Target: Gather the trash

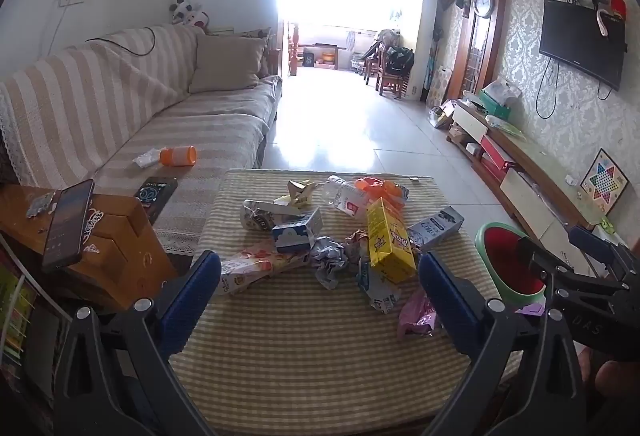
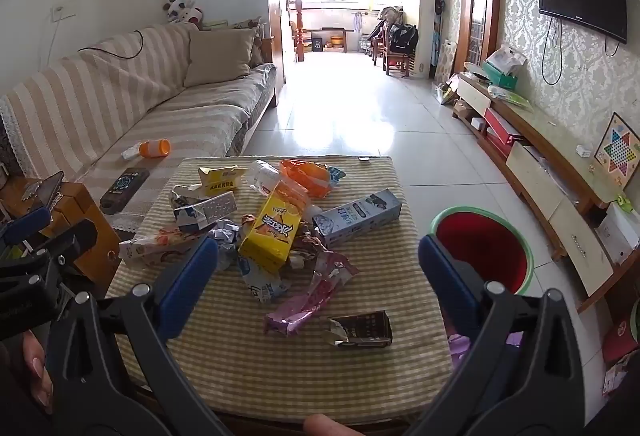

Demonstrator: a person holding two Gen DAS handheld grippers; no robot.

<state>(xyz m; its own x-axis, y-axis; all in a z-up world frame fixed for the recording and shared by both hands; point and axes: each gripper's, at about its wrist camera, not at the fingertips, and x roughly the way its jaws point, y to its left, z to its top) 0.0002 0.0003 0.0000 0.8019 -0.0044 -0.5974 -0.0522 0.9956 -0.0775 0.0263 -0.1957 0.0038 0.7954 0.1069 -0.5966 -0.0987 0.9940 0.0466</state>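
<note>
1. Hovering over the near edge of the worktop (image 1: 320, 356), the left tongs (image 1: 320, 276) gape wide with nothing between the blue pads.
2. The right tongs (image 2: 318, 264) hang beside them, just as wide apart and just as empty; each camera catches only a dark slice of the other tool at its frame edge.
3. Ahead lies the trash: a yellow carton (image 2: 272, 232) tilted at the middle of the heap, a grey-blue box (image 2: 356, 218) to its right, an orange bag (image 2: 308, 176) behind, a pink wrapper (image 2: 308, 300) and a dark torn packet (image 2: 360, 328) nearest.
4. Crumpled bits under the carton are too tangled to name.
5. A red bin with a green rim (image 2: 480, 252) stands on the floor right of the worktop, partly hidden by a pad.
</note>
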